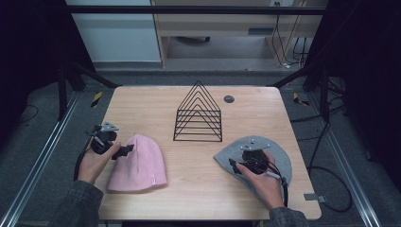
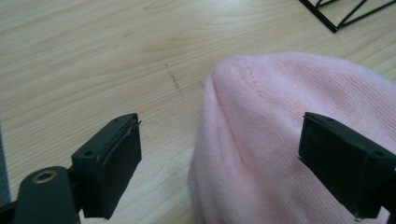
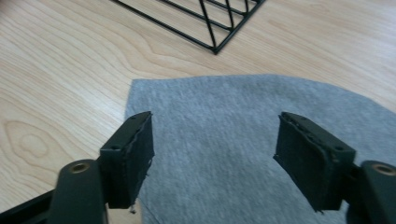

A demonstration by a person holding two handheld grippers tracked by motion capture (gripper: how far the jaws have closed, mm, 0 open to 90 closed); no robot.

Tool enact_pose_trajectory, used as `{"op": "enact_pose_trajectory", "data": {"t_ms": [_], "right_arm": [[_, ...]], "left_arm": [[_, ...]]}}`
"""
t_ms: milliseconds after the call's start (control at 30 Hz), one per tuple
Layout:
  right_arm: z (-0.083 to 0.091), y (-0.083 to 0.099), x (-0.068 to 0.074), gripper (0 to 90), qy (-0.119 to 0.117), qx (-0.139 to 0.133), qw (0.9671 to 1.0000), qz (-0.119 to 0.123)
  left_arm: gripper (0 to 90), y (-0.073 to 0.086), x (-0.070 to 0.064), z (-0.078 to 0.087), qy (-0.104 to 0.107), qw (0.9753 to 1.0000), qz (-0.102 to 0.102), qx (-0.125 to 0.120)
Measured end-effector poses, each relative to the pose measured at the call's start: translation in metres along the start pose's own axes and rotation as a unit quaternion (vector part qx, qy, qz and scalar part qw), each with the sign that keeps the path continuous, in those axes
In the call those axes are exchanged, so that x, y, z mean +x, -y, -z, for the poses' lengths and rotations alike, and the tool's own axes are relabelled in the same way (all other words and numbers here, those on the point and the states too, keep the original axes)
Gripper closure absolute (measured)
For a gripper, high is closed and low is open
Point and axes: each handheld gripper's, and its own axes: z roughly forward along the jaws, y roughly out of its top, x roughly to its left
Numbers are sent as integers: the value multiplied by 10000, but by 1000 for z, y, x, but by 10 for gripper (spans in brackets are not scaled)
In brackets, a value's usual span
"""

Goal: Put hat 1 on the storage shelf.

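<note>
While both grippers' fingers gape, pale wooden table [image 1: 265, 113], pink beanie [image 1: 139, 163], grey beanie [image 1: 281, 156], wire rack [image 1: 198, 113], dim room.

We see a lab-style recording rig: a wooden table [image 1: 198, 189] stands inside a dark metal frame [image 1: 189, 9] with black curtains. Cables [image 1: 326, 184] trail over grey carpet, with plain office furniture behind.

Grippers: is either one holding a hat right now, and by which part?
Nothing is held. The left gripper is open at the crown end of the pink beanie; the right gripper is open over the grey hat.
</note>
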Motion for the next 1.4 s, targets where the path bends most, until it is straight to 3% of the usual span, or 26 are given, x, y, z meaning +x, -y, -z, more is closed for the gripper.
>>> {"op": "enact_pose_trajectory", "data": {"t_ms": [133, 267, 533, 733, 900, 1000, 1067, 1200, 1233, 1267, 1300, 1333, 1400], "right_arm": [[3, 2, -4, 340, 55, -58, 10000, -44], [4, 5, -8, 374, 44, -13, 9999, -108], [3, 5, -8, 397, 40, -8, 9999, -99], [-2, 6, -5, 405, -6, 100, 9999, -62], [-3, 6, -4, 401, -44, 131, 9999, -41], [-6, 7, -2, 395, -73, 217, 9997, -18], [-7, 7, -2, 393, -93, 225, 9997, 2], [-8, 7, -1, 388, -111, 240, 9997, 4], [-8, 7, -1, 386, -112, 244, 9996, -6], [-8, 7, -1, 386, -112, 244, 9996, -6], [-9, 7, -1, 386, -107, 242, 9996, 19], [-9, 7, -1, 386, -107, 242, 9996, 19], [-9, 7, -1, 386, -112, 239, 9996, 28]], "left_arm": [[138, 1, 2, -1, 56, 9999, 113, 26], [172, 0, -1, 0, 139, 9998, 41, 103], [263, -5, -1, 8, 193, 9998, -31, -3], [293, 1, 3, -11, 321, 9994, 85, 93], [271, -6, -1, -18, 502, 9984, 225, -89], [262, -8, -5, -28, 440, 9989, 93, 137], [258, -7, -6, -36, 412, 9985, 100, 338], [272, -4, -8, -43, 480, 9976, 121, 474], [333, -4, -9, -43, 549, 9973, 143, 474], [333, -4, -9, -43, 594, 9969, 169, 487], [406, -4, -9, -43, 622, 9966, 179, 511], [406, -4, -9, -43, 690, 9960, 173, 545], [502, -4, -8, -42, 690, 9960, 151, 549]]}}
